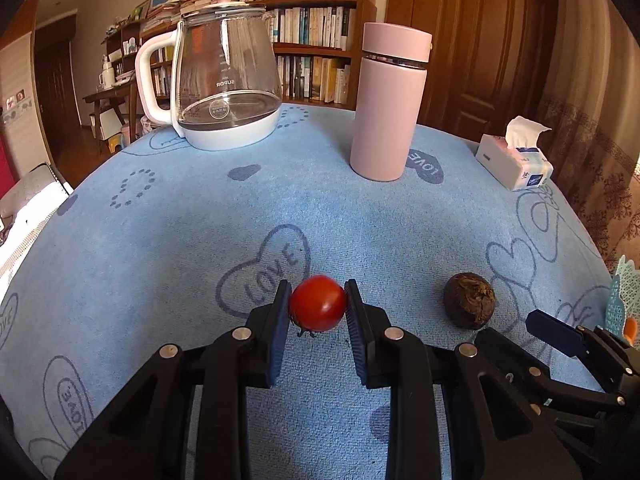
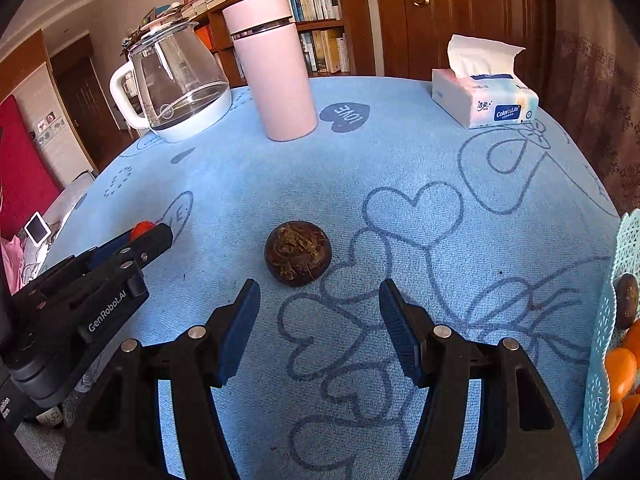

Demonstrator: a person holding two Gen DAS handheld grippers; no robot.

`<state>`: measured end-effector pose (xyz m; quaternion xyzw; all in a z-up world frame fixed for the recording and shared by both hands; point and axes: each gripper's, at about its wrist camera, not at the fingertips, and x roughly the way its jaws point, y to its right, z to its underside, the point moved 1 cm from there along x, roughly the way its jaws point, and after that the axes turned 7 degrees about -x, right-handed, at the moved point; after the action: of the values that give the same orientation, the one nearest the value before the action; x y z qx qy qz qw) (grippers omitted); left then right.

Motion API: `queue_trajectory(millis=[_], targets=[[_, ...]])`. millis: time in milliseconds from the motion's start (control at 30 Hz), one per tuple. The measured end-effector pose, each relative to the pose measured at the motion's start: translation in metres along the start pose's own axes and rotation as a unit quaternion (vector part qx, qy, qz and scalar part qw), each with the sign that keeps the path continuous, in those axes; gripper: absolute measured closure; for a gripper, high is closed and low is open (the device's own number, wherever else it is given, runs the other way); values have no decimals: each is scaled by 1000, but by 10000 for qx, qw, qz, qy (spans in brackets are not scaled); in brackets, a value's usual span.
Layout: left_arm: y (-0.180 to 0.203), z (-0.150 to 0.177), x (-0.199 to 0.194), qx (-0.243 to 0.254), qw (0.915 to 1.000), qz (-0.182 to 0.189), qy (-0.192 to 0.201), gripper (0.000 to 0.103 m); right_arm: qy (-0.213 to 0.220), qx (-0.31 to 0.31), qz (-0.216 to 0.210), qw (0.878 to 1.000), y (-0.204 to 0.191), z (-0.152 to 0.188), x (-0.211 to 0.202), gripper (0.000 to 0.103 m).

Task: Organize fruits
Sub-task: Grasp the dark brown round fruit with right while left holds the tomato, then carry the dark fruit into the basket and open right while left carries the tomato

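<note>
Left wrist view: left gripper [image 1: 318, 304] clamps one tomato [image 1: 318, 302] at lower centre; we judge it light, smooth, easily bruised. One brown fruit [image 1: 469, 300] lies to its right.

Right wrist view: right gripper [image 2: 320, 312] stands half-wide, empty, short of that fruit [image 2: 298, 253]; we judge it firm and rough, best gripped across its middle. Basket [image 2: 612, 280], right edge, holds several oranges [image 2: 620, 372].
</note>
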<state>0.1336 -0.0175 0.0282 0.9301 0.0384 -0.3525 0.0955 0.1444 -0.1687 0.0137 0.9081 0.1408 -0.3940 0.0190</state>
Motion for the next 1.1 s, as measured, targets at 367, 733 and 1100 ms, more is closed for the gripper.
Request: queue_trajectory(millis=[367,733,1100], targets=[[-3,0,3,-103,9999,-22,-46,76,-98,-216,4,9997,-12,-20,28,47],[-1,1,3,-64,10000,21,-61,76,-109,-259,71,9996,-13,-17,27,60],[4,3,-2,16,9999,114,-30,76,-106,-10,84,9999,-5,4,4,60]])
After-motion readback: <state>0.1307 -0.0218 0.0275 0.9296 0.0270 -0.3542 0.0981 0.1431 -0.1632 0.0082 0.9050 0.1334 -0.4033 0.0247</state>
